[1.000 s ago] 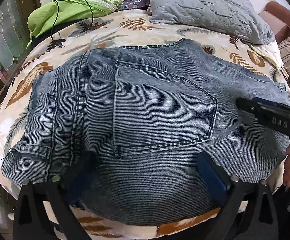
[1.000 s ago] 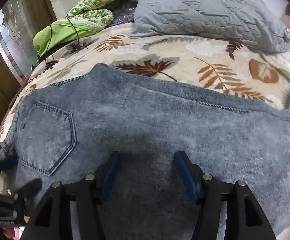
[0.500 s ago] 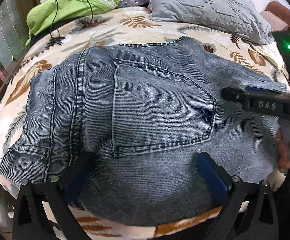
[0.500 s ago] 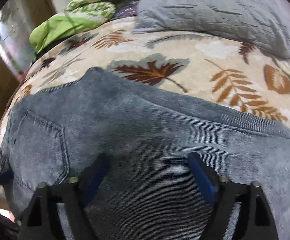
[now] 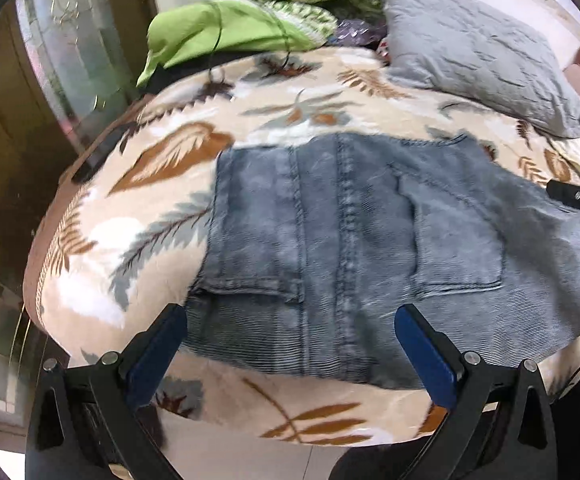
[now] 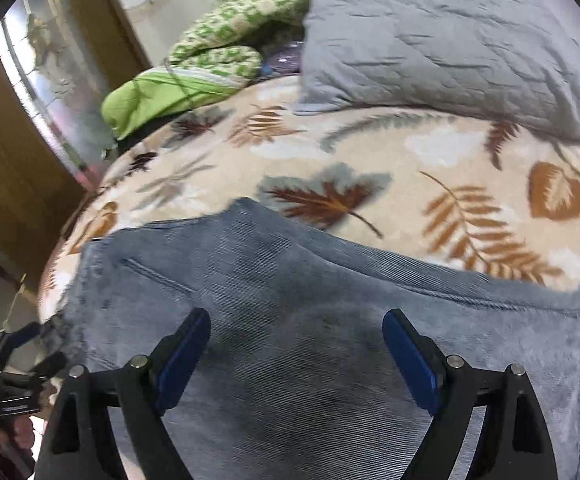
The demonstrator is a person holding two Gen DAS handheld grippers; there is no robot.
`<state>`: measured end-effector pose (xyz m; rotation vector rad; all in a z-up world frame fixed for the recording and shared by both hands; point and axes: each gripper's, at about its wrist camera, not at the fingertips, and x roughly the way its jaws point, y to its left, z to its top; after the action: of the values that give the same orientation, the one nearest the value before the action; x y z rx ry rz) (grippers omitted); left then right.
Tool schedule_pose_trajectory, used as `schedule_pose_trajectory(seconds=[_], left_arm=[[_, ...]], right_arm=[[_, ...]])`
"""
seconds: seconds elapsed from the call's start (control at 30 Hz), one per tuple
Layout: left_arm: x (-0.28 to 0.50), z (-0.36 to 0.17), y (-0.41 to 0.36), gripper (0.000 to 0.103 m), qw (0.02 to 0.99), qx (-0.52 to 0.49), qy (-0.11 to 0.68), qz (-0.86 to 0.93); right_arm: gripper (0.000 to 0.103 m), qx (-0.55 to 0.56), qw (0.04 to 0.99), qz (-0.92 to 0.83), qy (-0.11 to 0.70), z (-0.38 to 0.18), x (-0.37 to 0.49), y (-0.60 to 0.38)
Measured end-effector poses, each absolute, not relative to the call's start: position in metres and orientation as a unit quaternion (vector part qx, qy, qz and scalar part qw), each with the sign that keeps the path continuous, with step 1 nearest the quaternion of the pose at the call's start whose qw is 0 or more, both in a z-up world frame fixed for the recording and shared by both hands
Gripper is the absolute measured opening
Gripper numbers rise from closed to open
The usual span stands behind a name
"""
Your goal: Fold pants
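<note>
Blue-grey denim pants (image 5: 370,240) lie flat on a leaf-patterned bed blanket (image 5: 162,208), back pocket up. My left gripper (image 5: 290,340) is open and empty, hovering over the pants' near waist edge by the bed's front edge. My right gripper (image 6: 294,344) is open and empty, just above the pants' leg cloth (image 6: 330,320). The right gripper's tip (image 5: 578,198) shows at the right edge of the left wrist view. The left gripper (image 6: 14,364) shows at the lower left of the right wrist view.
A grey quilted pillow (image 5: 482,52) lies at the back right of the bed. Green bedding (image 5: 226,32) with a black cable is piled at the back left. A wooden door and glass panel (image 5: 50,80) stand left. Floor tiles (image 5: 250,460) lie below the bed edge.
My left gripper has pulled back and swung left, so the pants sit farther right and the bed's front edge shows. My right gripper has risen and drawn back slightly over the leg.
</note>
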<state>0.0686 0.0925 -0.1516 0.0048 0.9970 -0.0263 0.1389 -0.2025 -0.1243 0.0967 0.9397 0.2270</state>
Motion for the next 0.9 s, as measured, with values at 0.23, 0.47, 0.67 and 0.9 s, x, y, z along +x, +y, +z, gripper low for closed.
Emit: schedule_pose_trajectory(seconds=[0.23, 0.47, 0.67, 0.9], left_arm=[[0.075, -0.18, 0.101, 0.103, 0.86, -0.012, 0.51, -0.007], [0.083, -0.195, 0.106, 0.103, 0.855, -0.023, 0.518, -0.023], [0.083, -0.194, 0.105, 0.103, 0.854, -0.023, 0.519, -0.016], [0.067, -0.155, 0.093, 0.103, 0.882, 0.011, 0.472, -0.005]], right_arm=[[0.055, 0.08, 0.856, 0.13, 0.494, -0.151, 0.18, -0.179], [0.047, 0.091, 0.839, 0.09, 0.529, -0.185, 0.219, -0.173], [0.044, 0.081, 0.846, 0.062, 0.524, -0.181, 0.239, -0.17], [0.044, 0.132, 0.879, 0.083, 0.45, -0.14, 0.19, -0.203]])
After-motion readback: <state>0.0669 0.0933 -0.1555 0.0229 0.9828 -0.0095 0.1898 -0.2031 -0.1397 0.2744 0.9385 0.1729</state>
